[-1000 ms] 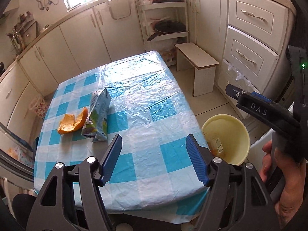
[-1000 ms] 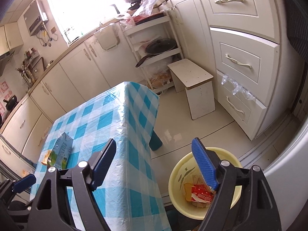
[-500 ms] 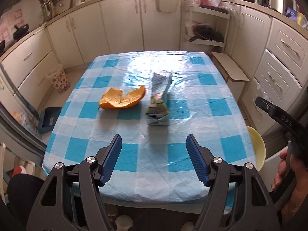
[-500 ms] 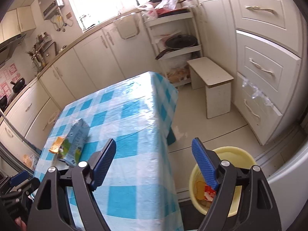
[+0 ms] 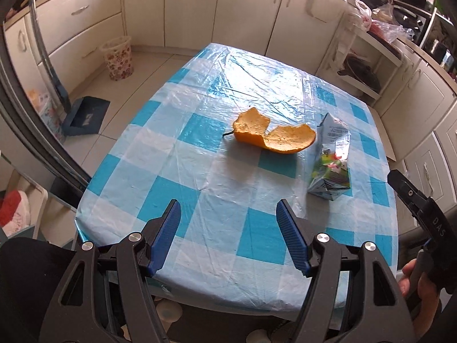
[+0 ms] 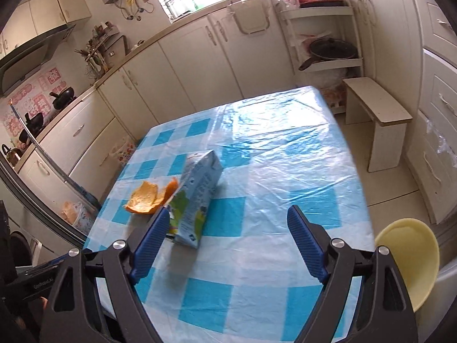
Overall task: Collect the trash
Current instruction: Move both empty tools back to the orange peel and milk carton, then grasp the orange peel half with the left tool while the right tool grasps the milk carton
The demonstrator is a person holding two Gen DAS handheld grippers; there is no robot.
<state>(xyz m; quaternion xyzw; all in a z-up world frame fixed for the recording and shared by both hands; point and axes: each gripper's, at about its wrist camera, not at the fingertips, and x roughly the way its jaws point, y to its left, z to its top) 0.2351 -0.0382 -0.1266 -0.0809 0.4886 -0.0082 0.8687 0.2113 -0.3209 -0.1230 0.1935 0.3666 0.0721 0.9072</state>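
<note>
Fingers [image 5: 168, 237] of the left gripper [image 5: 228, 238] are standing apart with nothing between them, hanging over the near edge of the table [image 5: 120, 177]; the blue pads are framing bare checked cloth, short of the orange peel [image 5: 274, 137], which is lying further in toward the middle. Just beside the peel, to its right in this view, the carton [image 5: 331, 163] is lying on its side with its printed base turned toward the near edge. Both pieces look like the trash to be collected, and both are sitting untouched on the plastic cover.

From the other side, the right gripper [image 6: 228, 241] is spreading its jaws wider, and they are gaping with nothing clamped; the carton [image 6: 197, 197] is lying ahead of the left-hand pad in that view, partly hidden by it, but well beyond the fingertips rather than between them. The yellow bin [image 6: 408, 257] is showing at the right edge, low beside the table, most likely set there so that trash can be dropped straight off the tabletop.

Both tools are tilting downward toward the tabletop, the left one more steeply. The person's right hand [image 5: 420, 291] is wrapping the handle of its gripper at the lower right of the left view. I judge this an approach, each tool lining up on its own piece
</note>
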